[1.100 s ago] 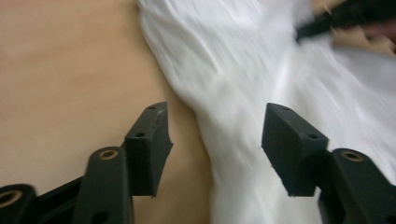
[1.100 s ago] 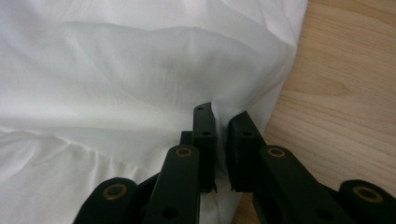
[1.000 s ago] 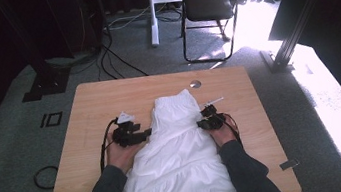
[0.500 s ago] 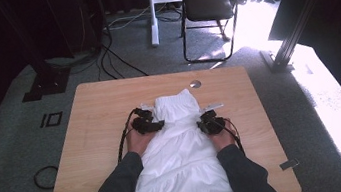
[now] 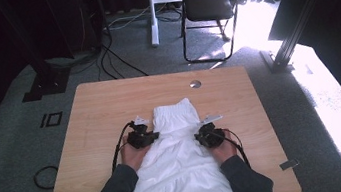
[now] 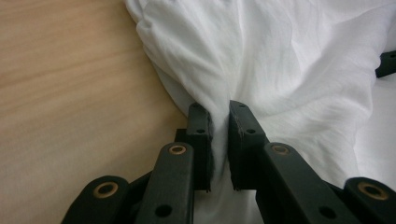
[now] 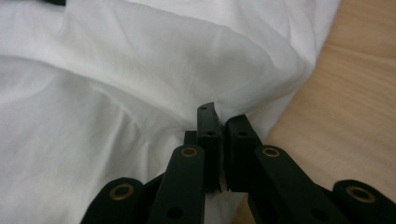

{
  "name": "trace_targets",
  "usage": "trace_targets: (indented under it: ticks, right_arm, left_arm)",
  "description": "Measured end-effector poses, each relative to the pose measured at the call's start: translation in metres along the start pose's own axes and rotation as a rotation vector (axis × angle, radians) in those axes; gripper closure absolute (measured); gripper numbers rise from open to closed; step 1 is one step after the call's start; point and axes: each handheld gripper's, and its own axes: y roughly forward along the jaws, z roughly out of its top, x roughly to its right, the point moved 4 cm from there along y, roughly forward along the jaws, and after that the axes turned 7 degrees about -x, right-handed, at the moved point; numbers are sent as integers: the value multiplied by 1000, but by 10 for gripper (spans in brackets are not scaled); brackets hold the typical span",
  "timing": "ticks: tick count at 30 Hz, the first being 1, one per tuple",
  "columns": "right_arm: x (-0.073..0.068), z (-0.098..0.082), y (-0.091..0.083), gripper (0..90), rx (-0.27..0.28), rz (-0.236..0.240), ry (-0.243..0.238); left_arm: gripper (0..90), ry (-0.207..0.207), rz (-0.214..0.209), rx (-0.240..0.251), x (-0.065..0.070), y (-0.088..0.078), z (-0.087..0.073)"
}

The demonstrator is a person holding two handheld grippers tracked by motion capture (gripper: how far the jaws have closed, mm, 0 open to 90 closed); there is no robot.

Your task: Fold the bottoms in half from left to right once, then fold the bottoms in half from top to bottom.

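White garment [image 5: 180, 160], 1 item, thin crumpled cloth: it lies lengthwise down the middle of the wooden table [image 5: 99, 106], its narrow far end folded back toward us, its wide near end running off the table's near edge between our 2 forearms. We hold it at both side edges, about midway along.

Left gripper [image 5: 140, 138]: at the garment's left edge. The left gripper view [image 6: 219, 140] shows a pinch of cloth drawn into a ridge between the black jaws. These jaws have just been closing and now press on that fold with only a slit between them. Risk 1, in our judgement: the bite is shallow, right at the hem, so a firm pull could draw the fabric out and leave this side behind.

Centre: the cloth between the 2 grips lies slack and creased. Risk 2: if our hands lift or move unevenly, the fold would likely come out skewed, or the loose layers bunch into a lump.

Right gripper [image 5: 208, 136]: at the garment's right edge. The right gripper view [image 7: 219, 149] shows its jaws nearly together on a tuck of fabric close to the bare wood. Risk 3: we cannot tell how many layers are caught; with just 1 layer held, the lower layer would likely stay on the table.

Near edge: Risk 4: the overhanging part may drag the whole piece toward us.
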Motion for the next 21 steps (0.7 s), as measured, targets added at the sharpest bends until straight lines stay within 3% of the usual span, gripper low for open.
trace_targets:
  ticks: [3,5,8,11,17,21]
  right_arm:
    - [-4,-3,-8,683,0,29,-17]
    - [-1,1,-20,564,56,42,8]
    - [11,12,-41,457,157,30,40]
    - [26,21,-52,411,197,15,79]
    - [45,36,-43,369,205,57,147]
    - [48,47,-22,339,171,70,140]
  left_arm:
    - [813,13,2,4,3,-2,-5]
    - [813,12,3,10,4,-2,-5]
    - [814,15,3,7,4,-2,-5]
    - [814,16,1,6,4,-2,-5]
    - [810,16,1,6,4,-2,-5]
    - [807,18,-1,2,3,-2,-4]
